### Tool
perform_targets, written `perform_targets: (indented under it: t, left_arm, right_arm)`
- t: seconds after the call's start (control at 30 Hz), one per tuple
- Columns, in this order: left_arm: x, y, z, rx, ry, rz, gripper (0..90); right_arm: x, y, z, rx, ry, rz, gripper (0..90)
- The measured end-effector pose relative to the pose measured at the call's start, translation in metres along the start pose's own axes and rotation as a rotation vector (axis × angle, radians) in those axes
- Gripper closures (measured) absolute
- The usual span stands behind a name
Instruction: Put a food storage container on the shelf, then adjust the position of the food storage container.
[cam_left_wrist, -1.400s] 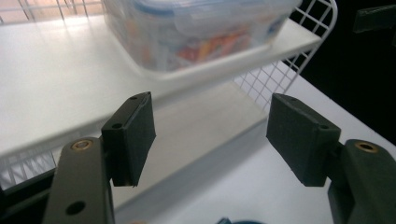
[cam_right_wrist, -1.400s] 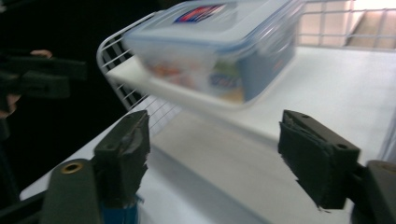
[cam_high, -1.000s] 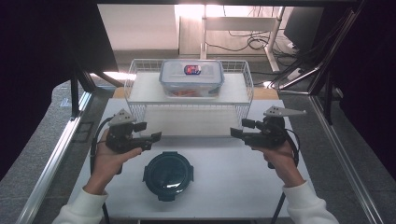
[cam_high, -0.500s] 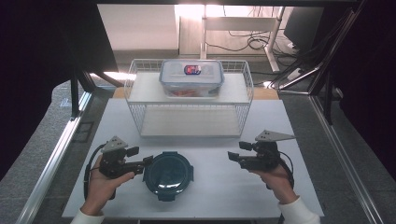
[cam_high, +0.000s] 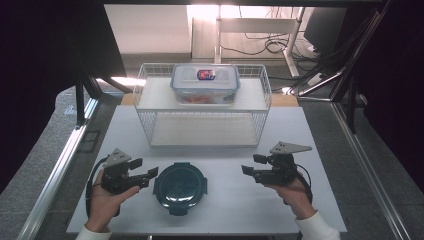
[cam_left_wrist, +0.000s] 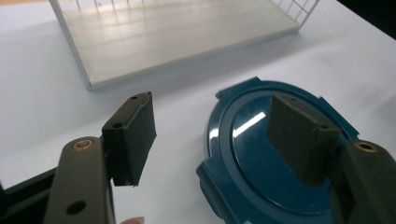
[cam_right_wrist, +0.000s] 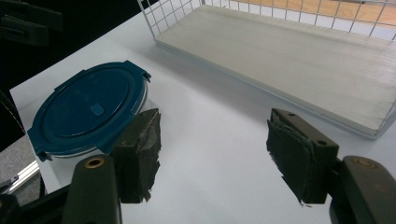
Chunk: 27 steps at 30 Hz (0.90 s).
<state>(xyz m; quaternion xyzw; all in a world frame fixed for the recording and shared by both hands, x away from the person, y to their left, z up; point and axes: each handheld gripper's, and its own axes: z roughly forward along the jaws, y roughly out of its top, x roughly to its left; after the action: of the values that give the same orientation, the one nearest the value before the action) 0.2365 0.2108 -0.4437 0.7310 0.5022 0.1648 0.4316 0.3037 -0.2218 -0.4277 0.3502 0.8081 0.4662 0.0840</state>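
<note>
While both grippers gape empty, the left gripper (cam_high: 150, 173) nears the round container (cam_high: 180, 186).

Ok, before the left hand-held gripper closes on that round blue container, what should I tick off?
1. Left hand-held gripper open: ok.
2. Jaws astride the edge of the round blue container: ok, seen in the left gripper view.
3. Container's lid on: ok; latches locked: cannot tell.
4. Right hand-held gripper open, apart from the container: ok.
5. Lower shelf of the wire rack free: ok.
6. Clear lidded box atop the rack: ok.
</note>
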Motion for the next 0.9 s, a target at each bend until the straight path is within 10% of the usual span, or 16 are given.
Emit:
perform_targets:
  t: [0.9]
  left_arm:
    - [0.025, -0.009, 0.007, 0.042, 0.054, -0.067, 44.3]
  right_arm:
    - [-0.007, -0.006, -0.002, 0.019, -0.029, 0.027, 34.9]
